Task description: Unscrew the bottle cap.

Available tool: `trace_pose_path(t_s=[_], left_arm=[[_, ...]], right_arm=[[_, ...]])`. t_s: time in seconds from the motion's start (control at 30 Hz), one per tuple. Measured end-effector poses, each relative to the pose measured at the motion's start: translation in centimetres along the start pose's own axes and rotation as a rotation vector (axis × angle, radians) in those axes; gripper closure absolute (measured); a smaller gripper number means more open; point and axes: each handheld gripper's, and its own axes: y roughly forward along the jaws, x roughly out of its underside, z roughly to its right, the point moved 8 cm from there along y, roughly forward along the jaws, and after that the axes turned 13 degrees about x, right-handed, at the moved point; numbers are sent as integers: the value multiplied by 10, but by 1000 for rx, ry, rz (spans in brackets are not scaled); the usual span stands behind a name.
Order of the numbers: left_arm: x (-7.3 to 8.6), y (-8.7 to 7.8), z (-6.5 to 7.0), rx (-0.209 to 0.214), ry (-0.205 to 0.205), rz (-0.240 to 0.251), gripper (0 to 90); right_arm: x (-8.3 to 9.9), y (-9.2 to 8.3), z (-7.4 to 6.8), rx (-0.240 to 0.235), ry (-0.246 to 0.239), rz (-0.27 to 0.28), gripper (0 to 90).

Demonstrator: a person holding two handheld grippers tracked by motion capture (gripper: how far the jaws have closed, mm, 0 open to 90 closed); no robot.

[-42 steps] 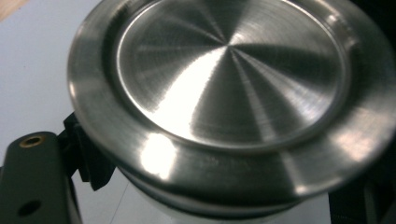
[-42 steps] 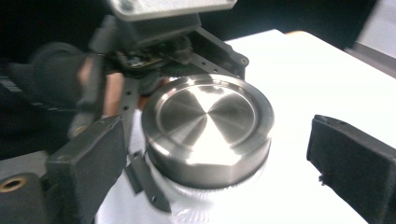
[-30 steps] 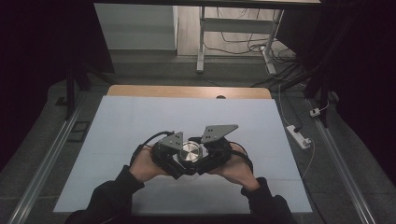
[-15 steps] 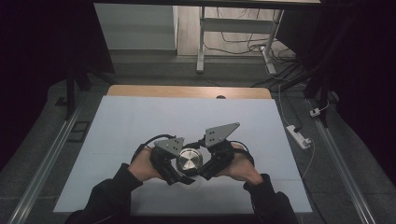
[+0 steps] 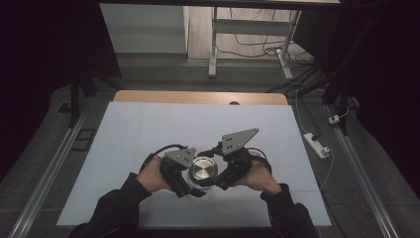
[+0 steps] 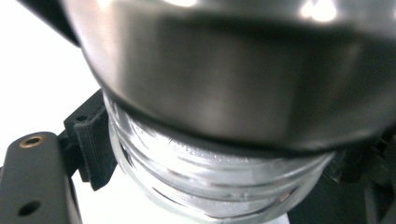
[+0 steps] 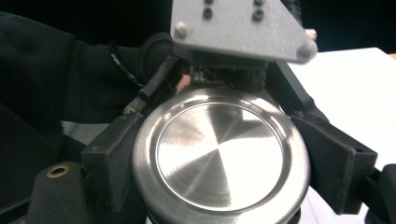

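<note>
Here, brushed-steel round lid (image 7: 219, 156) – ribbed glass jar (image 6: 210, 186).

The jar (image 5: 203, 171) stands on the worktop (image 5: 148, 129) between my left gripper (image 5: 184, 174) and right gripper (image 5: 224, 171), its lid (image 7: 219, 149) on top.

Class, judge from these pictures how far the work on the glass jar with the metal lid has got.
Done: both grips are set. The left gripper clamps the glass jar; the right gripper clamps the metal lid. In hand: apparently twisting the lid. Left: the lid still sits on the jar, so it probably has yet to come off.
</note>
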Motion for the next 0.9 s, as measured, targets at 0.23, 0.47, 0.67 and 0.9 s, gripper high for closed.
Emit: trace_pose_path(t_s=[0.23, 0.47, 0.67, 0.9], left_arm=[[4, -7, -9, -71, -41, 1, 156], [6, -10, -13, -113, -62, -4, 156], [8, -13, -17, -142, -80, -4, 156], [11, -16, -21, -171, -98, -4, 156]], right_arm=[[0, -4, 8, 84, 10, 5, 192], [0, -11, 20, 183, 45, 20, 191], [5, -14, 28, 235, 80, 20, 191], [8, -21, 32, 282, 104, 23, 191]])
